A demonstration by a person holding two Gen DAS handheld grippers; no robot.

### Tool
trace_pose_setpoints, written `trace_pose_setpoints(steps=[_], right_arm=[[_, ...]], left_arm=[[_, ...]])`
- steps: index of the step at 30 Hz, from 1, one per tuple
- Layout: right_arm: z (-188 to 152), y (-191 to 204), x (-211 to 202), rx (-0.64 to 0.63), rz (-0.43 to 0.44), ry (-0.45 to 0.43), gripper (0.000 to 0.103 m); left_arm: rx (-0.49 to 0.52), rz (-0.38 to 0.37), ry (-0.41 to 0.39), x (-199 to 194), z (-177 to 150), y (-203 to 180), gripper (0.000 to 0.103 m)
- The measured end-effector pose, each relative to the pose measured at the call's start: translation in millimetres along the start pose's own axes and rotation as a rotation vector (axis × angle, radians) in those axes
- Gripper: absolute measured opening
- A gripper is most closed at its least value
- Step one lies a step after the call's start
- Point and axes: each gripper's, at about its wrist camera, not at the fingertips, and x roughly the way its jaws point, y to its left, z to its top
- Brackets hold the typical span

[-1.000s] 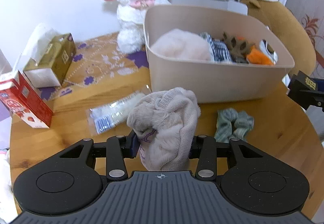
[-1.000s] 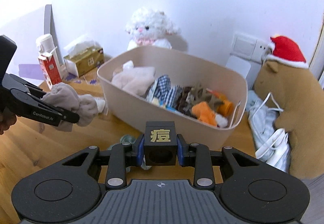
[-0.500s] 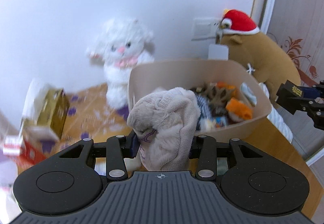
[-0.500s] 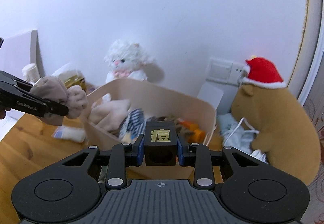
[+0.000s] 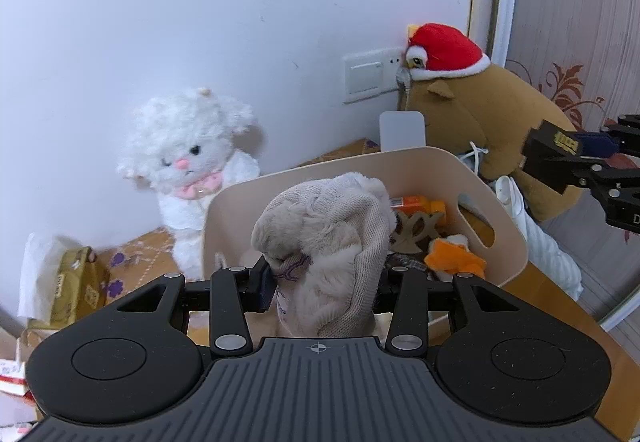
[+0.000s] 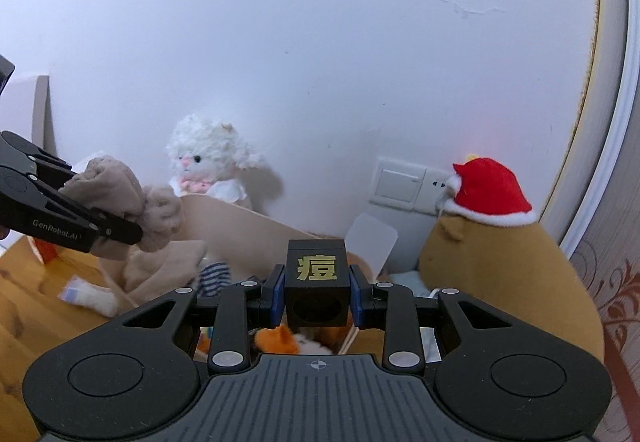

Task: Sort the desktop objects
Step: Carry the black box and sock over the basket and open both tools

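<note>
The left gripper [image 5: 324, 282] is closed on a beige sock bundle [image 5: 326, 242], held above the near rim of the beige bin [image 5: 508, 238]. The bin opening lies straight ahead and below, so I think the drop needs only a short move forward. The right gripper [image 6: 318, 294] is clamped on a black cube [image 6: 316, 282] (with a gold character), over the bin's right end. The two grippers are well apart, so there is room.
</note>
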Motion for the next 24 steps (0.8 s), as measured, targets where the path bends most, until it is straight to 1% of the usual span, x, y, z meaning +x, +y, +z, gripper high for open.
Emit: trace_pose_setpoints(steps=[6,9,12,18,21,24], right_arm=[[2.2,-4.2,22.0,0.005,0.006,0.012,0.029],[0.9,-5.0,34.5,0.012,0.017,0.030,0.029],[-0.9,-3.8,45.7,0.013,0.029,0.050,0.029],[-6.1,-2.0,67.8,0.033,0.076,0.110,0.029],[-7.9,5.4,74.8,-0.007,0.084,0.120,0.029],[-9.4,9.1,82.6,-0.022,0.096,0.138,0.029]], left_arm=[[0.024,0.007,0.025,22.5,7.0,-12.4,0.043],[0.022,0.011,0.035,33.4,8.5,-16.3,0.043],[0.045,0.018,0.054,43.1,8.2,-21.0,0.043],[0.080,0.039,0.113,66.9,2.3,-29.4,0.043],[0.092,0.038,0.152,79.5,-1.8,-33.3,0.043],[0.081,0.041,0.189,89.4,-5.4,-33.6,0.043]])
